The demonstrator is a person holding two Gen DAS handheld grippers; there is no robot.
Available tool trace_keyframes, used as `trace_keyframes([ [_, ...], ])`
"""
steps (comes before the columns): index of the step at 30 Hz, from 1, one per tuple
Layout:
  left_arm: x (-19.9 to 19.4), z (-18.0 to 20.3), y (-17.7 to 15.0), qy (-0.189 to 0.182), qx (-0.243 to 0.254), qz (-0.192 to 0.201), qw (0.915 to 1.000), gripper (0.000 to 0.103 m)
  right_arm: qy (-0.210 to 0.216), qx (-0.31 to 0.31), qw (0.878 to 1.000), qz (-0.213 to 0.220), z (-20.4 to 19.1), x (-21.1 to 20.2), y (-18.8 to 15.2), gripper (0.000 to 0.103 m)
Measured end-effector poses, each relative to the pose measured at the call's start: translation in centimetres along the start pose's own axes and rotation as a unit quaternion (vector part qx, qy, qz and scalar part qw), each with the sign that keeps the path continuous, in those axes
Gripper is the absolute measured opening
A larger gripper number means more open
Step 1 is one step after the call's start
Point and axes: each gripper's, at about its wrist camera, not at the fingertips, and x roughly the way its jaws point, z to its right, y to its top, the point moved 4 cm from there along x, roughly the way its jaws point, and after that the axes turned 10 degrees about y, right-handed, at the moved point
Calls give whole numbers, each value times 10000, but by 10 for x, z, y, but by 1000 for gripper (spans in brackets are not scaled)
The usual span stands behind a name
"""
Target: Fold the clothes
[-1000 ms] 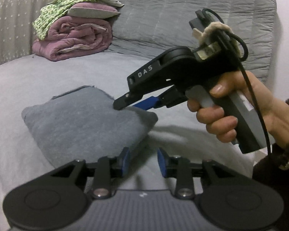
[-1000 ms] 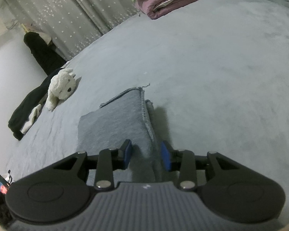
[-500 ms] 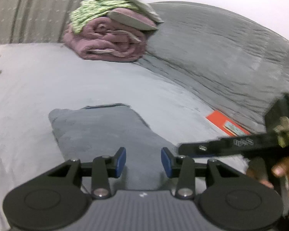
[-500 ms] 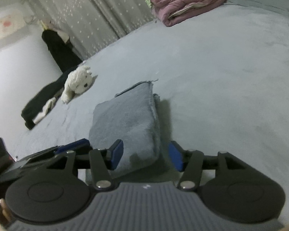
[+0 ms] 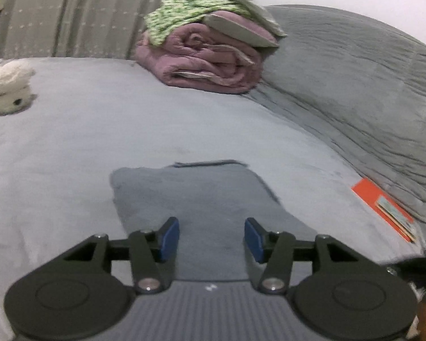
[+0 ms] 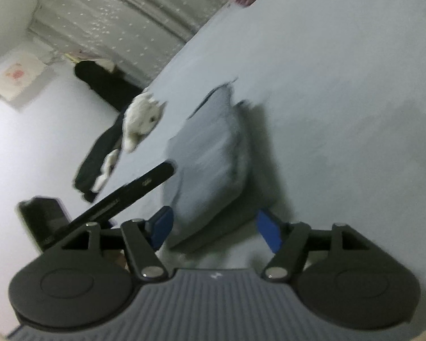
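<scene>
A folded grey garment (image 5: 201, 199) lies flat on the grey bed, a compact rectangle with a darker hem along its far edge. My left gripper (image 5: 211, 238) hovers open over its near edge, nothing between the blue pads. In the right wrist view the same folded garment (image 6: 210, 156) lies ahead. My right gripper (image 6: 214, 228) is open wide at its near end and holds nothing. One black finger of the left gripper (image 6: 133, 187) crosses the left of that view.
A rolled purple blanket with green patterned cloth on top (image 5: 210, 56) sits at the back beside a grey quilted duvet (image 5: 355, 85). A white plush toy (image 5: 7, 88) and dark clothing (image 6: 99, 153) lie at the left. An orange card (image 5: 383, 207) lies at the right.
Both grippers pulled back from the garment and opened wider. The right gripper left the left view, and the right view tilted. The garment stays folded on the bed.
</scene>
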Motion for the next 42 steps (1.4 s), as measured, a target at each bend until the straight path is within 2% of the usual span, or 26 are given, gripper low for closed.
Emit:
trace_keyframes([
  [4,10,-19,6,328,-336,-29,9989,59,351,366,9986,-180,-6,7,-8,74],
  [7,17,-35,7,573,-580,-140,9966,61,272,769,9966,-86,-3,12,-12,74],
  [10,23,-50,7,499,-942,-333,9937,61,291,1353,9904,-2,4,14,-16,74],
  [13,31,-59,6,282,-1253,-566,9901,63,390,2187,9748,194,21,9,-18,74],
  [17,42,-66,0,-38,-1836,-813,9796,63,240,2640,9619,664,35,0,-16,74],
  [19,49,-66,-1,-128,-2039,-861,9751,63,144,2617,9613,853,34,-5,-14,74],
  [25,65,-67,1,-353,-2264,-967,9686,61,-216,2479,9594,1327,28,-8,-12,74],
  [33,91,-80,9,-959,-2669,-1279,9504,60,-492,2168,9640,1459,24,17,-5,71],
  [35,96,-78,11,-1007,-2673,-1324,9491,59,-510,2138,9648,1446,25,21,-2,67],
  [39,102,-73,11,-1029,-2626,-1319,9503,50,-582,2073,9664,1406,23,24,0,63],
  [42,102,-70,11,-990,-2591,-1295,9520,50,-668,2004,9678,1371,21,26,2,62],
])
